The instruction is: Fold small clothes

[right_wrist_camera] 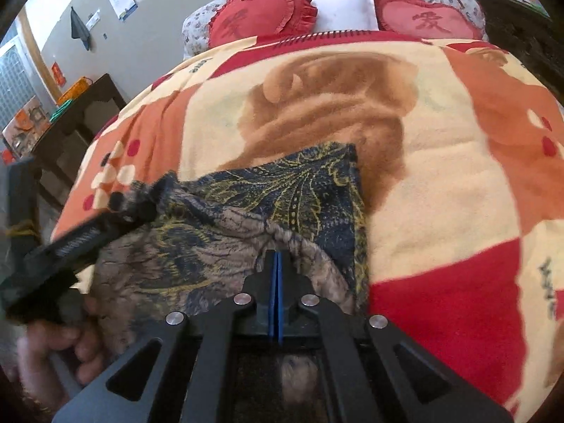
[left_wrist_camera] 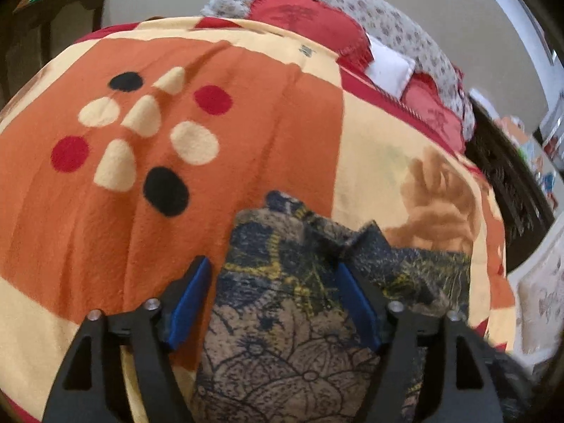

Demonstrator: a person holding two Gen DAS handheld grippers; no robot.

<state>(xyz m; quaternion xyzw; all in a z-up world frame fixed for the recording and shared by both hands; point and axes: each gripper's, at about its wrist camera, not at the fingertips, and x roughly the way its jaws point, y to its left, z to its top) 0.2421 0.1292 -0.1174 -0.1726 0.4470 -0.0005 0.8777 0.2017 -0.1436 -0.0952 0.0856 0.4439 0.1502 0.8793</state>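
- Left gripper: blue pads spread wide, a big gap between them. The patterned garment sits right in that gap, but neither pad is pinching it as far as I can see. The left pad hangs over the blanket just off the cloth's edge; the right pad is at the bunched-up ridge of fabric, and I can't tell whether it touches.
- Right gripper: pretty much fully closed, the two blue pads pressed flat together with only a thin line between them. A rolled fold of the garment is right at the tips, and it looks clamped on that fold.
- In the right wrist view, the left gripper comes in from around 9 o'clock, its tip on the rumpled left corner of the cloth. The person's left hand is visible at about 8 o'clock, blurry.
- The garment is a small dark blue and grey-brown piece with yellow leafy print, lying on the orange/cream/red blanket, at 6 o'clock in both views. Its far right corner lies flat and squared off; the near part is creased and humped.
- Way up at 12 o'clock: two red heart pillows with a white pillow between them.
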